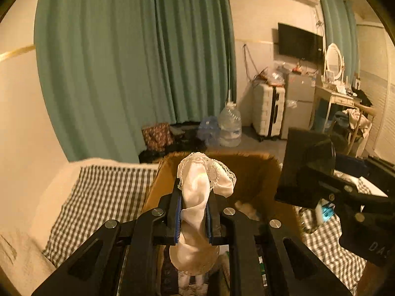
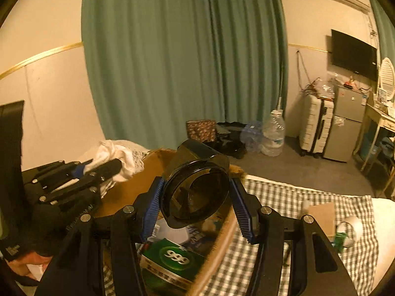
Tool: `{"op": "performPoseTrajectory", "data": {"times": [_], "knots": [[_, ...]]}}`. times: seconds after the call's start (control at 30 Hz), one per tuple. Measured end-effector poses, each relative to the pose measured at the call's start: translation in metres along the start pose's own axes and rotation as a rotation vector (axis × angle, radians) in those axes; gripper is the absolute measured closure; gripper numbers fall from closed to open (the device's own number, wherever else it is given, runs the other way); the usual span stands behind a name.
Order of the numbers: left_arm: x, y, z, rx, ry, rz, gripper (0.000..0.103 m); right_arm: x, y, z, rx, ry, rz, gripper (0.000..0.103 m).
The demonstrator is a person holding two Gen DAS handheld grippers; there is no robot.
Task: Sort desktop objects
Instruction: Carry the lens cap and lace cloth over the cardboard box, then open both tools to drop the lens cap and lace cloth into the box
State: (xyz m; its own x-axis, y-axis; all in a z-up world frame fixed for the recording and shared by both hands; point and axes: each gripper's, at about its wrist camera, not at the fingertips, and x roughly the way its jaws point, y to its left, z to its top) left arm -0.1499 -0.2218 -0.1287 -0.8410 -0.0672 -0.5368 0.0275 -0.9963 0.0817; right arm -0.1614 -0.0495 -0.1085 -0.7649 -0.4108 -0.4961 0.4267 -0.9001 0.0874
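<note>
- The left gripper (image 1: 193, 218) is clenched on a white lace-trimmed cloth (image 1: 197, 187), its blue pads pressing the bunched middle of the fabric from both sides.
- The cloth hangs over the open cardboard box (image 1: 256, 172), which lies straight ahead of and below the left gripper; the lace end droops forward over the box's inside, the other end dangles back towards the camera.
- The cloth's long axis runs near to far, along the gripper's own fingers (so letting go here would likely drop it inside the box and not on the checked cover).
- The right gripper (image 2: 196, 198) grasps a dark, glossy plastic cup-like container (image 2: 197, 187), pads set against its round rim on the left and right, its mouth turned towards the camera.
- That container hangs above the right-hand edge of the same box; below it inside the box sit a green carton (image 2: 170, 261) marked 999 and some pale packets.
- Seen from the right wrist, the left gripper (image 2: 98, 170) with its cloth is to the left, over the box's left part; both hands are about equally close to the box, each on its own side.
- The cloth looks soft, cream-white and limp, with a netted lace border; the container looks hard and smooth, and what exactly it is I cannot tell.
- The box rests on a green-and-white checked cover (image 2: 291, 197); a small brown card (image 2: 321, 215) and a pale round thing lie farther right on it, seemingly not yet sorted.
</note>
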Motion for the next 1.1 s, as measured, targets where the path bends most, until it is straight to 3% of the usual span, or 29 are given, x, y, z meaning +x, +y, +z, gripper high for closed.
{"op": "performPoseTrajectory", "data": {"times": [0.5, 0.53, 0.6, 0.67, 1.03, 1.1], "knots": [[0.041, 0.018, -0.02, -0.06, 0.162, 0.021, 0.086, 0.066, 0.018, -0.025, 0.002, 0.121, 0.037, 0.049], [0.041, 0.017, -0.019, -0.059, 0.163, 0.025, 0.084, 0.068, 0.018, -0.025, 0.0, 0.129, 0.037, 0.049], [0.039, 0.016, -0.019, -0.059, 0.159, 0.042, 0.069, 0.072, 0.016, -0.024, -0.015, 0.134, 0.029, 0.048], [0.036, 0.015, -0.016, -0.063, 0.146, 0.048, 0.061, 0.071, 0.016, -0.025, -0.027, 0.118, 0.019, 0.048], [0.007, 0.01, 0.004, -0.084, 0.039, 0.043, 0.061, 0.034, -0.014, -0.012, 0.032, 0.015, -0.027, 0.041], [0.002, 0.008, 0.007, -0.083, 0.022, 0.051, 0.056, 0.023, -0.021, -0.009, 0.038, -0.006, -0.042, 0.041]]}}
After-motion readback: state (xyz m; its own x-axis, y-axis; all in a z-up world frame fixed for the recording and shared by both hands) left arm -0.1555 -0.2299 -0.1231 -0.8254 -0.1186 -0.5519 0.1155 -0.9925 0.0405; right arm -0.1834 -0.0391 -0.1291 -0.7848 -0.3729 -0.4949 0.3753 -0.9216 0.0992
